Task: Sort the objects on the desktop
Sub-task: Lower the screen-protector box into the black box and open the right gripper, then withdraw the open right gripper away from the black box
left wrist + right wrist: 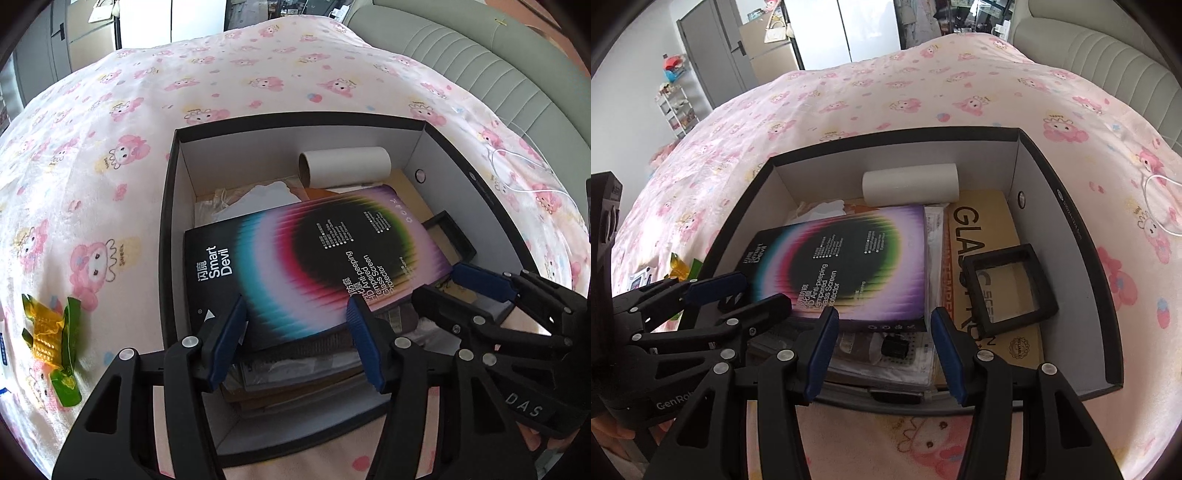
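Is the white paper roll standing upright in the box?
No, the paper roll lies on its side against the far wall of the box, behind the colorful screen protector package.

The box (1067,206) sits on the bed (886,85); inside, the roll (910,184) lies at the back, the screen-protector pack (849,266) before it on the pile, the small frame (1010,284) to its right.

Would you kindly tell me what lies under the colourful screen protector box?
The screen protector box rests on flat packets and papers inside the black storage box. A tan package lies beside it. Whatever is beneath its middle is covered.
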`<state>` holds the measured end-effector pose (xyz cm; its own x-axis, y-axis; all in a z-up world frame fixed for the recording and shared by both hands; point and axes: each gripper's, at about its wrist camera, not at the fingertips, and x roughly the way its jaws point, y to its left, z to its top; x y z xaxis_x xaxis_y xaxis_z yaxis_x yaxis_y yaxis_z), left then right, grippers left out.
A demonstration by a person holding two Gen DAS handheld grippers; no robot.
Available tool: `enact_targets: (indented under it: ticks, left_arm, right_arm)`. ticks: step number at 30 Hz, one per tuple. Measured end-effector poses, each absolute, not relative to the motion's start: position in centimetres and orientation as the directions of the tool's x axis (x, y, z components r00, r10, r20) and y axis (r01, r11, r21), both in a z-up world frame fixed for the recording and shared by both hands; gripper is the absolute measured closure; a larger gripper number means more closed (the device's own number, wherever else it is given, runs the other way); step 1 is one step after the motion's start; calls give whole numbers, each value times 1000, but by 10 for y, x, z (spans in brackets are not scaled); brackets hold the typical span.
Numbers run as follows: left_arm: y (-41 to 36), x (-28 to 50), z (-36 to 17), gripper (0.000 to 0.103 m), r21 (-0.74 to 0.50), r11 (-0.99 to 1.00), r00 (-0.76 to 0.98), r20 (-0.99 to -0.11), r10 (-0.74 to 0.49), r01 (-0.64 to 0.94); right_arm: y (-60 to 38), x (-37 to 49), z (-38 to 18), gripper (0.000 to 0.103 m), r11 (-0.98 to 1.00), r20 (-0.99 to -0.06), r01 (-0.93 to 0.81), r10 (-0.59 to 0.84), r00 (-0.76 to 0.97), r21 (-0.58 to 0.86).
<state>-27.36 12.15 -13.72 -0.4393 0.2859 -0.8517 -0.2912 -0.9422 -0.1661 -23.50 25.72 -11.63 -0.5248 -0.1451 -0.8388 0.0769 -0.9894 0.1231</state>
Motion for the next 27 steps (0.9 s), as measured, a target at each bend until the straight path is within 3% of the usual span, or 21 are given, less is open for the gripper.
enact_targets:
  ticks: [10,13,19,27]
  left_arm:
    - [114,-267,-132,45,-168,-952,-468,-840,273,-255]
    - [102,-239,-110,34,-164,-957,-529,-805,270,-238]
    - [72,-204,-61,32,-184,-961,-624,-731,275,-207]
    - [30,-183,-12,19,-181,-973,-717,-659,228,-143]
  right_arm:
    - [257,-237,-116,54,-994,-844,45,-108,-525,99]
    - [257,-235,-114,54,-995,-843,37,-102,-528,97]
    - [236,-203,-77,54,-989,-808,66,-143,-572,129]
    - [200,-174,-34,48,-987,-764,92,-159,-626,130]
